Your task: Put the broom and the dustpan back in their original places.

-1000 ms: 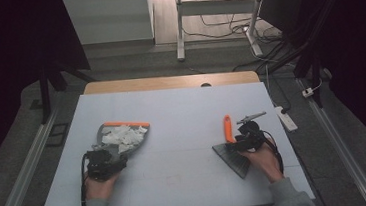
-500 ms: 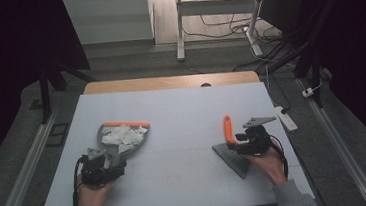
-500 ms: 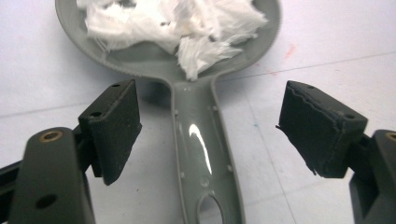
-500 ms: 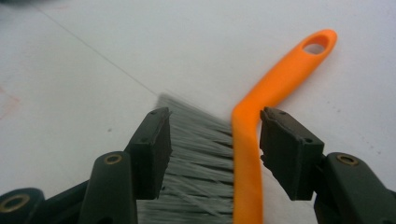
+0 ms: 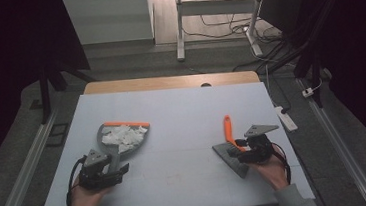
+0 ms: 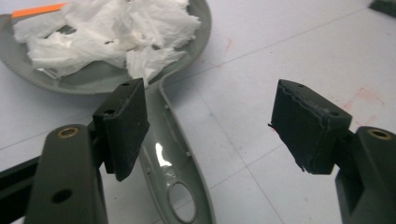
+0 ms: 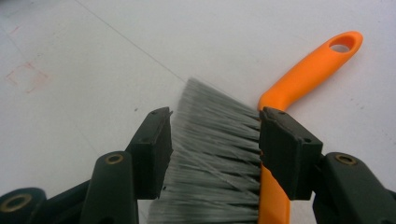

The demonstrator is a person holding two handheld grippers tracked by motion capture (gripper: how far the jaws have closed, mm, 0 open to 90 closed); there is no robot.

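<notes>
The left gripper [image 6: 208, 126] stands released, and the dustpan handle [image 6: 175, 158] lies between its jaws, close to the left pad. The right gripper [image 7: 215, 149] is also released, around the brush [image 7: 219, 154] bristles. I judge both should back away slowly, so the paper scraps [image 6: 107, 32] stay in the dustpan [image 5: 105, 146].

A lab: bare test table [image 5: 171, 109], floor rails [image 5: 23, 169], loose cables [image 5: 224, 26].

A: Pale blue desk [image 5: 182, 113], wooden strip along the far edge. What's on it?

B: Grey dustpan [image 5: 105, 140] at left, holding crumpled tissue [image 5: 122, 136]. Orange-handled brush [image 5: 230, 134] at right, well apart.
</notes>
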